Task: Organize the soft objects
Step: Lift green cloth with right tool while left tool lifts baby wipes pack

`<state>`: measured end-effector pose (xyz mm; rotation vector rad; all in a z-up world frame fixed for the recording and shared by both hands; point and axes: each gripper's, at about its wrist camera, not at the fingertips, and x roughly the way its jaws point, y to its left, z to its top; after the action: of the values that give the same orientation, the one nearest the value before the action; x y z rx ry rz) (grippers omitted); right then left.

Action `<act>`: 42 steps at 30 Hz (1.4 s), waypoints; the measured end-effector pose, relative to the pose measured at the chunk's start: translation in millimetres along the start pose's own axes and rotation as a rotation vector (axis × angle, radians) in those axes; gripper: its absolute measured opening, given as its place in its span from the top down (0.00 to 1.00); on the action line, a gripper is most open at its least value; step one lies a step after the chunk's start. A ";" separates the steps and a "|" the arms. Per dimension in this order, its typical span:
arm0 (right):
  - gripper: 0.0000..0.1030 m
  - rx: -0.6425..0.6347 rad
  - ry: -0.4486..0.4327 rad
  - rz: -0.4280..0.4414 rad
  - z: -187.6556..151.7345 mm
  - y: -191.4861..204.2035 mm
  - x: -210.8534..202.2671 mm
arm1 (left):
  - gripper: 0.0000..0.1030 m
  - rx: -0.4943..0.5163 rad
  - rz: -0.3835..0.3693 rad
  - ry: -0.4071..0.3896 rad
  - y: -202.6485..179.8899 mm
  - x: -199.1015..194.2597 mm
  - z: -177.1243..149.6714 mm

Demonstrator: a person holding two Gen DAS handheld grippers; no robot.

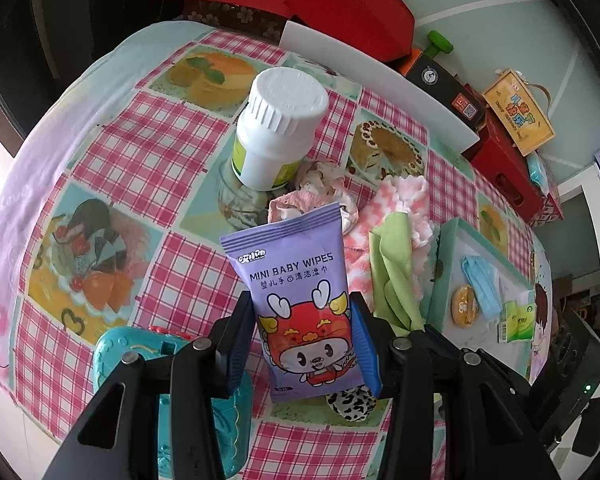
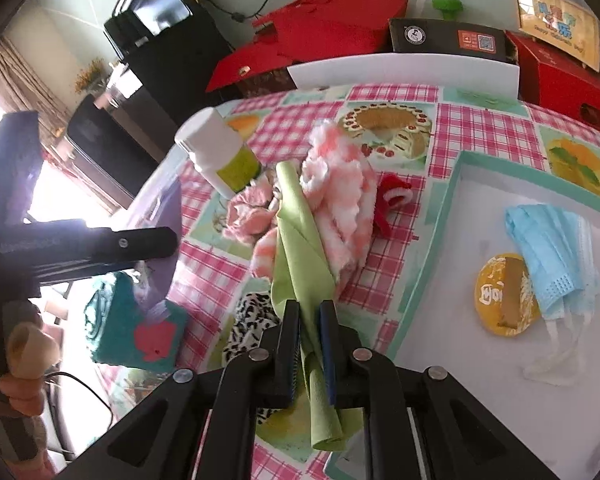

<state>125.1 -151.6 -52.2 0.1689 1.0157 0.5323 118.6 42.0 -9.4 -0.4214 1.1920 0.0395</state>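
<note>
My left gripper [image 1: 304, 320] is shut on a purple pack of mini baby wipes [image 1: 296, 280] and holds it upright above the table. My right gripper [image 2: 310, 316] is shut on a green cloth [image 2: 300, 232], which drapes over a pink-and-white fluffy towel [image 2: 340, 200]. The green cloth [image 1: 396, 272] and towel [image 1: 400, 200] also show in the left wrist view. A pink scrunchie [image 2: 248, 212], a red scrunchie [image 2: 396, 196] and a black-and-white spotted cloth [image 2: 248, 316] lie nearby. The white tray [image 2: 432, 264] with a teal rim holds a blue face mask [image 2: 552, 248] and a yellow disc [image 2: 504, 296].
A white bottle [image 1: 276, 128] stands behind the pile on the checked tablecloth [image 1: 140, 128]. A teal toy [image 1: 140, 360] lies at the front left. Red boxes [image 1: 356, 12] and a white board [image 1: 376, 80] line the far edge. The left gripper shows in the right wrist view [image 2: 100, 244].
</note>
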 end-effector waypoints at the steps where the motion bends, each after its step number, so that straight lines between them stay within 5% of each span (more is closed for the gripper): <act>1: 0.87 -0.003 0.003 -0.001 0.1 0.5 1.4 | 0.54 -0.001 -0.001 0.000 0.9 0.0 -0.2; 5: 0.65 -0.017 0.025 -0.022 -1.0 2.3 8.4 | 0.54 -0.004 -0.003 0.003 1.7 0.7 -0.2; 16: 0.65 -0.061 0.076 -0.031 -5.3 11.9 28.2 | 0.53 0.002 -0.008 0.004 1.7 3.2 -0.4; 26: 0.90 -0.025 0.051 0.046 -6.5 6.2 20.3 | 0.54 0.006 -0.008 -0.001 0.8 3.6 0.2; 42: 0.92 0.029 -0.069 0.164 2.9 1.2 -12.8 | 0.54 0.030 -0.022 -0.032 -8.5 -4.6 1.1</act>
<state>121.9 -156.6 -40.5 0.2963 0.9469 0.6568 119.9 35.5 -2.4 -0.4065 1.1546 0.0093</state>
